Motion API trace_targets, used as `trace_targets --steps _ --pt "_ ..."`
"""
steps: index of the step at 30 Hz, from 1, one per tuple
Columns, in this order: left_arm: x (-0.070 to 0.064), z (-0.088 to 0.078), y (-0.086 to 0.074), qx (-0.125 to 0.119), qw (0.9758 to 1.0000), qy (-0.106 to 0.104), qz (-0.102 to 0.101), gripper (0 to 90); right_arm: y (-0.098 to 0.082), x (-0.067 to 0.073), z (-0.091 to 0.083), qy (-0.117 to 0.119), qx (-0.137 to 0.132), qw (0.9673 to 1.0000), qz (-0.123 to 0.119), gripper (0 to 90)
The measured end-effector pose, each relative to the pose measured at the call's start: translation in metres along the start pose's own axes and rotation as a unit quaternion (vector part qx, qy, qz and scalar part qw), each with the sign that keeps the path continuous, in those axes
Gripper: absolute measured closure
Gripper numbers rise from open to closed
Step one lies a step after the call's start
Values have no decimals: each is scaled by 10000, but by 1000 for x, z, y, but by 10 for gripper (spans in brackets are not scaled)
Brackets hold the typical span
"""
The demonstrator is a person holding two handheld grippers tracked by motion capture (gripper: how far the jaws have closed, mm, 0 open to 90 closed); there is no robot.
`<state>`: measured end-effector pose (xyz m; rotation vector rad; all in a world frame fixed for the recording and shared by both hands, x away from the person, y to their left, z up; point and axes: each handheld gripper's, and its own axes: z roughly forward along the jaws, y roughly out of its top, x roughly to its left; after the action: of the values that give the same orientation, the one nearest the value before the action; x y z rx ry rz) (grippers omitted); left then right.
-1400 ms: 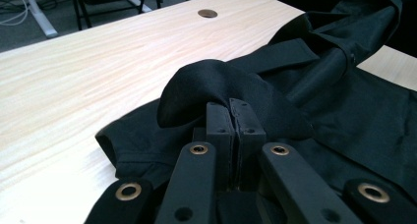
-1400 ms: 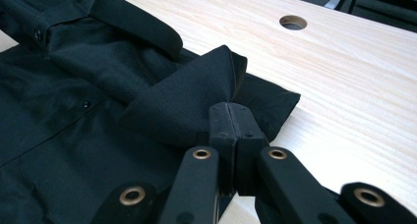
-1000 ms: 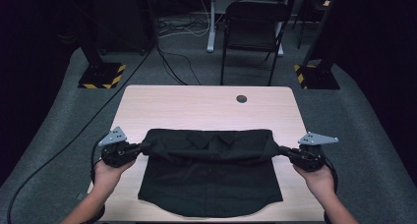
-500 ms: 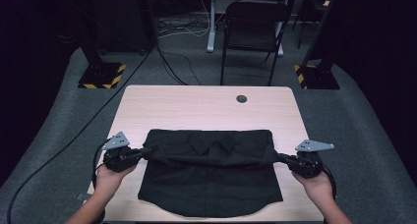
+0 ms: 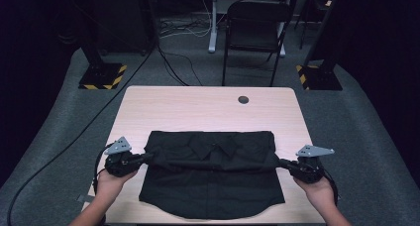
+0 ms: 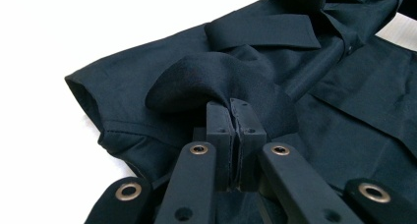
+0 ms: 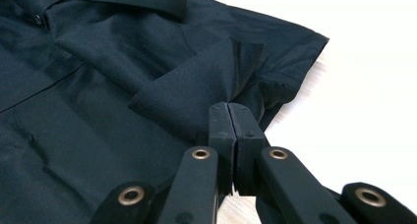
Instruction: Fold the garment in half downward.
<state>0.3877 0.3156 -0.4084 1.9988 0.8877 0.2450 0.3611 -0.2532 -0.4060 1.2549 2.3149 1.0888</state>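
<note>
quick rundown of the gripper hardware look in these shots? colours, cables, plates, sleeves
Both are black. The left gripper and right gripper each carry a grey three-cornered plate on top and trail a looping black cable. Up close, the left gripper and right gripper have two blocky black jaws on flat black link arms with brass-coloured rivets. No sleeves visible on the forearms.

High view overhead facing forward, gripper views close along jaws, all sharing black shirt
</note>
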Motion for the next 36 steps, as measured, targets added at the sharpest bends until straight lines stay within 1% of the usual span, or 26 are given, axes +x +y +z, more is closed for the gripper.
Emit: trace_targets --steps 21,28,36 --pt "0 8 -18 243 9996 -77 -123 870 -14 2 8 -13 212 9998 -8 886" --pt "0 10 -22 357 9993 -83 -116 870 -20 2 10 9 263 9996 34 887" --pt "0 12 -25 424 9990 -101 -135 868 -26 2 13 44 312 9994 109 887"
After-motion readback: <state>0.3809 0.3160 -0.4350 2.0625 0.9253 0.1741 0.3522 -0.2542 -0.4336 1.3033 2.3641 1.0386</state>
